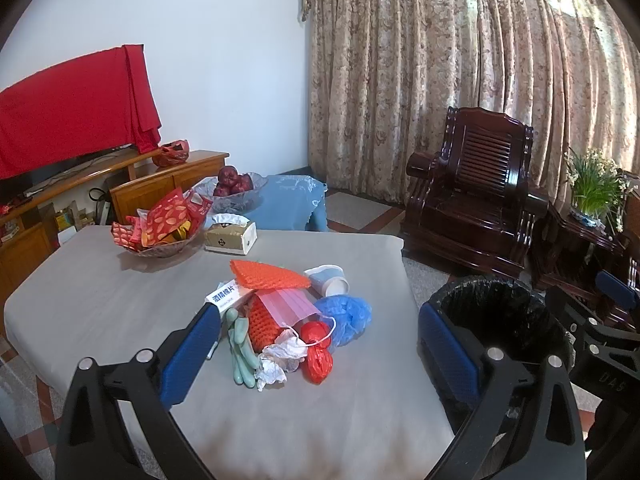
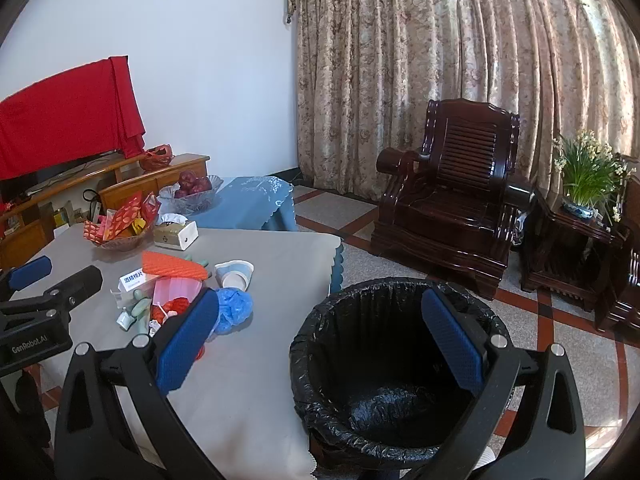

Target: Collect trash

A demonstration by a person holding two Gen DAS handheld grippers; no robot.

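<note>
Both tools, left tool (image 1: 320, 344) and right tool (image 2: 320, 336), gape wide, holding nothing. Trash pile (image 1: 288, 320) stretches near-to-far on the grey worktop (image 1: 100, 300). Black-lined bin (image 2: 400, 360) stands right, on tiled floor (image 2: 560, 320).

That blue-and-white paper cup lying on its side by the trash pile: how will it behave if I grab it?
The paper cup looks empty and thin-walled, so probably very light and easy to crush. Lying on its side on the grey table cover, it may roll in an arc if nudged.
</note>
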